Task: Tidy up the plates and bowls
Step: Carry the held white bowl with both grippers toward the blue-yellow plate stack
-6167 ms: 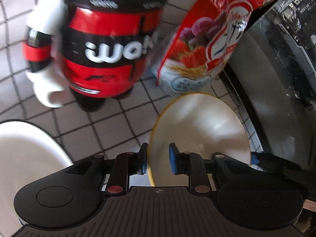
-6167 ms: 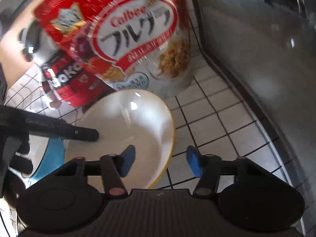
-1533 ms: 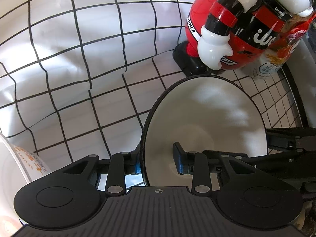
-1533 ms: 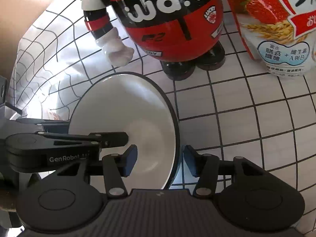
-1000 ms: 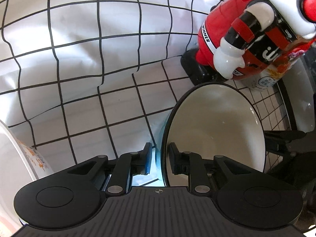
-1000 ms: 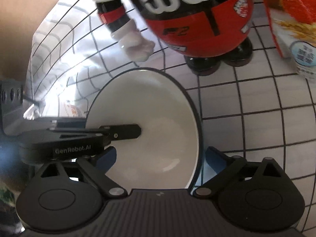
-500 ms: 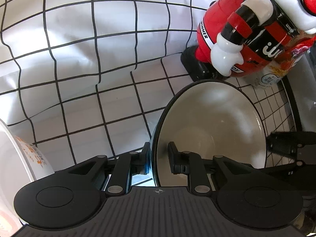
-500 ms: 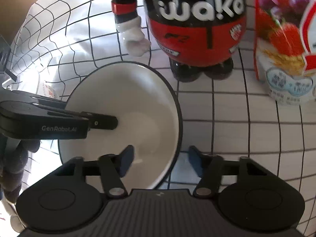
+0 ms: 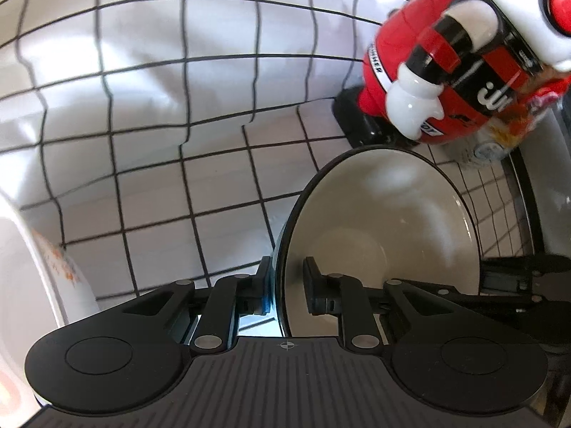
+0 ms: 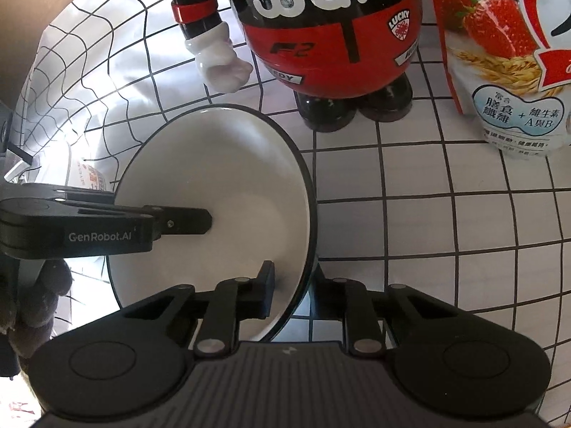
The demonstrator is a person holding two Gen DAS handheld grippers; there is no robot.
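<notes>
Left wrist view first: the left hand-held gripper [image 9: 288, 281] has its jaws drawn close on the near rim of the black-edged white bowl [image 9: 378, 235], one finger outside the wall, the other inside, and the rim runs between them. The bowl spreads forward and to the right of this gripper, above the checked cloth on the worktop [image 9: 160, 178], and just short of the red and black figurine [image 9: 428, 82] behind it. At the far left edge sits another white dish with orange print [image 9: 43, 278], only partly in frame. On the right, dark linkage belonging to the other tool reaches the bowl's far side. Over to the right wrist view: the right hand-held gripper [image 10: 291, 294] straddles the bowl's [image 10: 214, 192] near right rim, left finger inside, right finger outside and partly hidden; the jaws look narrowed onto the wall, though firm contact is hard to confirm. The left tool comes in from the left, its finger lying inside the basin. The bowl tilts up from the grid cloth [image 10: 428, 232], with the figurine [image 10: 332, 28] and the cereal bag [image 10: 506, 53] standing beyond. So both tools sit on opposite rims; the bowl lies left of the right one, right of the left one, and I judge a handover or shared carry hinges on who lets go.
</notes>
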